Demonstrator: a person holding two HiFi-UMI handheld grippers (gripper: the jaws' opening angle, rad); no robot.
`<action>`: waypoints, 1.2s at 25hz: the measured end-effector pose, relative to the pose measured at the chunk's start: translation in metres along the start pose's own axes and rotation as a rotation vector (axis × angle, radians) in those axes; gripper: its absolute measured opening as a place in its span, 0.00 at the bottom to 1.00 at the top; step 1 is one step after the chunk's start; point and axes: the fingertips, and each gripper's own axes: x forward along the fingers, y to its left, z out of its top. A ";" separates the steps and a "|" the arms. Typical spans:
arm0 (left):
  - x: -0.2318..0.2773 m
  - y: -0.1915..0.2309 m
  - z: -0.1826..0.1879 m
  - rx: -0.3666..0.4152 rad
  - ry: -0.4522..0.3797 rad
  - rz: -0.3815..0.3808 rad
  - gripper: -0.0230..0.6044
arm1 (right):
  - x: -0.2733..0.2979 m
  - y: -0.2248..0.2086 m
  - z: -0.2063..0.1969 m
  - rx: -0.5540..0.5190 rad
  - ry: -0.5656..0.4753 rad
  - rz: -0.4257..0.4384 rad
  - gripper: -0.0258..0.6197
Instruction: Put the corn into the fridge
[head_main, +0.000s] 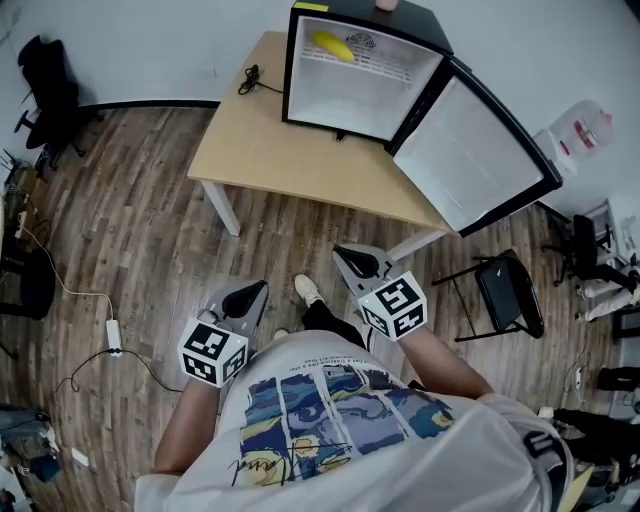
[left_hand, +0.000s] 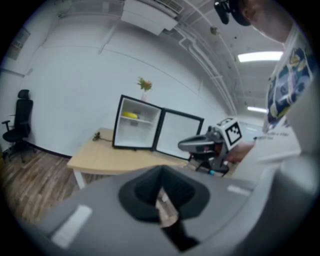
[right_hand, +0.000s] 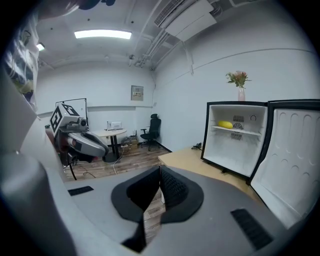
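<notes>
On the upper shelf inside the fridge (head_main: 350, 100) lies the corn (head_main: 333, 46), a yellow cob towards the shelf's left end as the head view shows it, with nothing touching it. The fridge stands on a light wooden table (head_main: 255, 150), and its door (head_main: 475, 150) is swung wide open to the fridge's right.

Both tools are held well back from the fridge, in front of the person's body and above the wooden floor, clear of the table edge. The left gripper (head_main: 250, 292) has its jaws together with nothing between them; only floor shows below the tips in its own view. The right gripper (head_main: 352, 262) is likewise closed and empty, its ribbed pads meeting, and it points towards the fridge's open front.

Judging from this, the placing step looks finished: the corn is where the task wants it and neither gripper carries anything. What seems left, if anything, is shutting the door. That would fall most naturally to the right gripper, which is on the door's side of the fridge. It would have to reach out beyond the door's free edge and push the panel round towards the fridge's front, using the closed jaws as a blunt pusher. The push should be gentle, since a small fridge may slide on the table.
</notes>
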 end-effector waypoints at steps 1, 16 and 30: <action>-0.001 0.001 0.000 -0.001 0.000 0.003 0.05 | 0.001 0.002 0.001 -0.006 0.000 0.005 0.06; -0.005 0.003 -0.010 -0.019 0.010 0.012 0.05 | 0.004 0.017 -0.002 -0.058 0.013 0.030 0.06; 0.009 0.011 -0.010 -0.037 0.031 0.019 0.05 | 0.018 0.003 -0.007 -0.044 0.027 0.041 0.06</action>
